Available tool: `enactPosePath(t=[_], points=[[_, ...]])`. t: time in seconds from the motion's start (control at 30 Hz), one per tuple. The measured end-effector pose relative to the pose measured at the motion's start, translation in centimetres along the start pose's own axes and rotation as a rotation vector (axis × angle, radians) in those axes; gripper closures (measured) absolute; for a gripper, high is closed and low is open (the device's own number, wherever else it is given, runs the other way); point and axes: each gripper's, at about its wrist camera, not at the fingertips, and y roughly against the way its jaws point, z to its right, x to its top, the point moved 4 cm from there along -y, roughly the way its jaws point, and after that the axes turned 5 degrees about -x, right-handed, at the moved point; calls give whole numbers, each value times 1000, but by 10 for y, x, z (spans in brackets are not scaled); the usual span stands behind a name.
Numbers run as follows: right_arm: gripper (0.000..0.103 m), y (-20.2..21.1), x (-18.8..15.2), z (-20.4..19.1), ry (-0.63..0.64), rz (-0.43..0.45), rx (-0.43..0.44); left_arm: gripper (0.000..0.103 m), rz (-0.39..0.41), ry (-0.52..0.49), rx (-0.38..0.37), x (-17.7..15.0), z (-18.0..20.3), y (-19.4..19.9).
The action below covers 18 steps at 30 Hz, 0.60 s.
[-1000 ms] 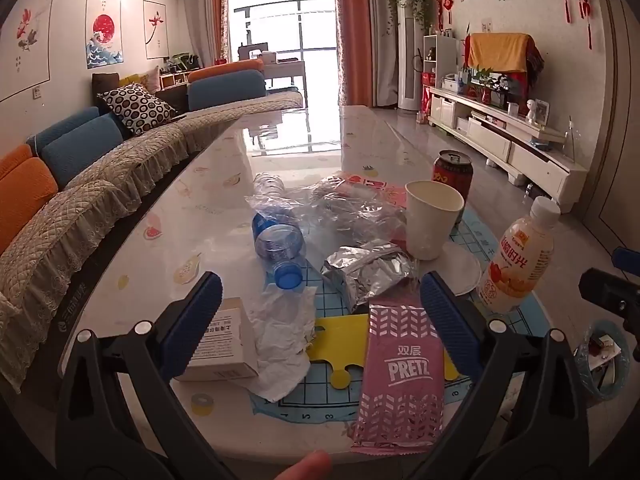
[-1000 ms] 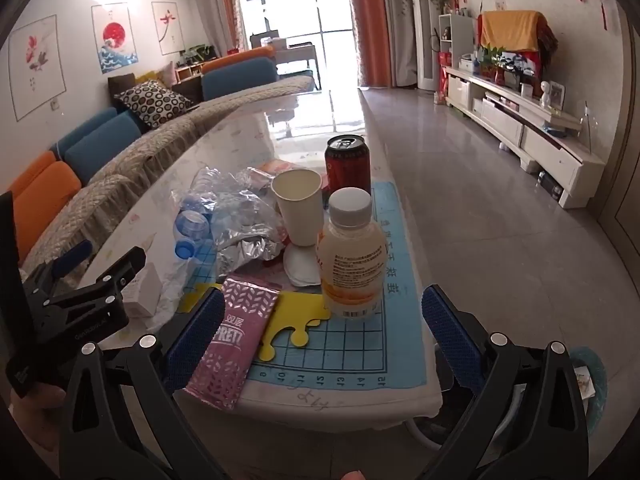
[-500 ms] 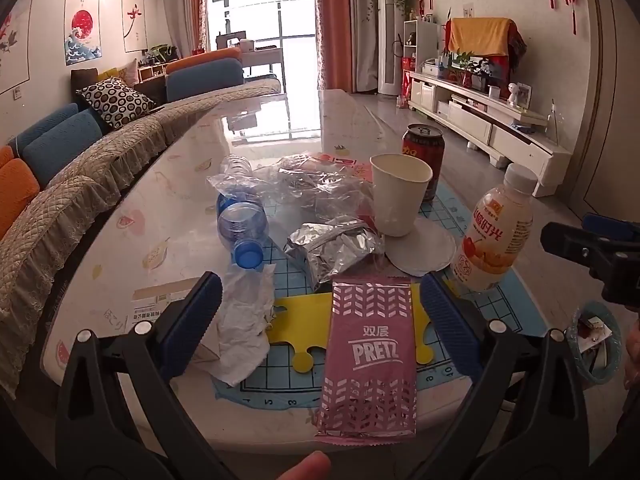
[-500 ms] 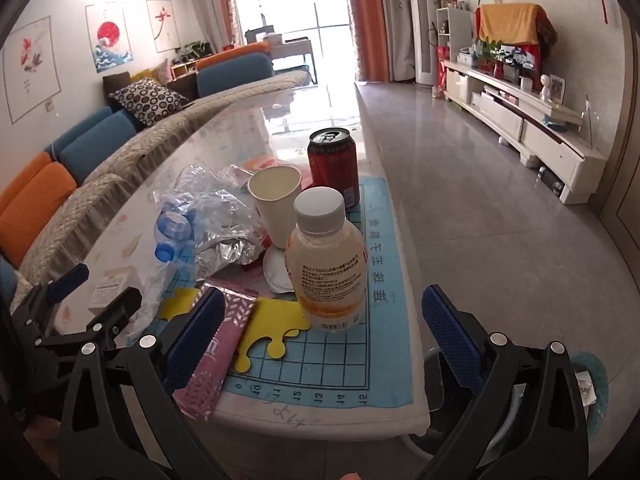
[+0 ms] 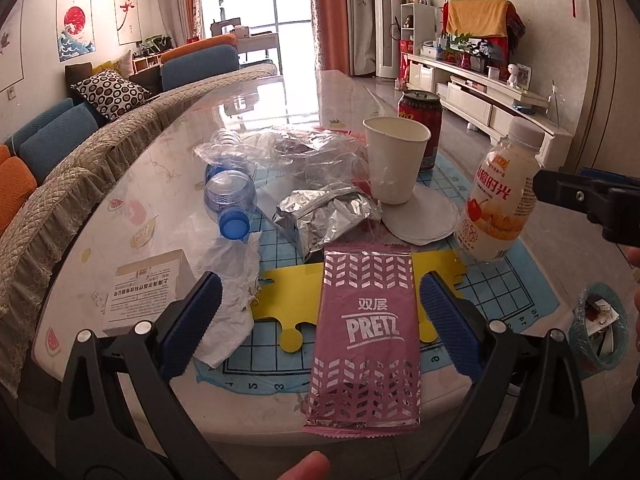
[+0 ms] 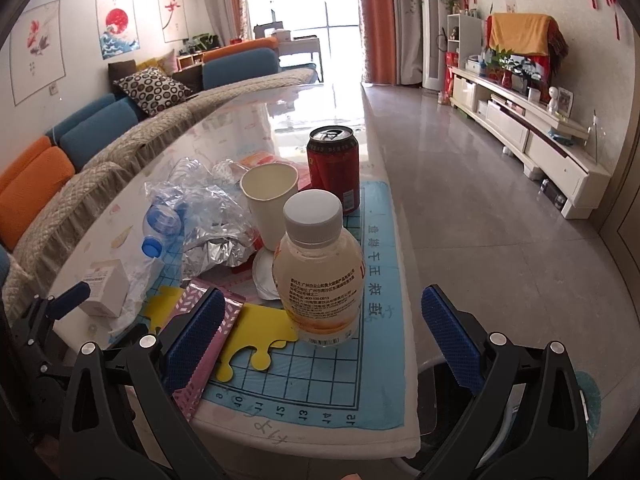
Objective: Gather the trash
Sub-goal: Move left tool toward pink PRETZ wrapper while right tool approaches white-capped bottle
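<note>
**Item count, tabletop and grippers**

- 1 pink Pretz wrapper (image 5: 366,332)
- 1 foil bag (image 5: 328,216), crumpled
- 1 clear water bottle with blue cap (image 5: 230,196), lying down
- 1 milky drink bottle with white cap (image 5: 500,200), upright
- 1 red can (image 5: 422,114)
- 1 paper cup (image 5: 394,160)
- 1 white paper disc (image 5: 428,220) under the cup
- 1 crumpled tissue (image 5: 230,300)
- 1 small white box (image 5: 148,292)
- 1 yellow cutout sheet (image 5: 290,296)
- 1 heap of clear plastic wrap (image 5: 304,152); piece count in it can't be told
- 1 blue grid mat (image 5: 516,292)
- 1 lined bin (image 5: 600,328) on the floor
- 2 grippers: left gripper (image 5: 320,320), right gripper (image 6: 320,332)
</note>
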Motion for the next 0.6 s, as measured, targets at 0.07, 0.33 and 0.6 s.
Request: enactPosePath(t=[0.07,0.33,0.6], points=[[6,-2,-1,1,-9,-8,7,6,-11,-5,8,-2,1,-3],[6,-7,1,0,-8,-14,17,6,0,-2,12,3,6,0],[6,-19,5,-3,7,-18,8,6,-38,21,10,-2,4,-13]])
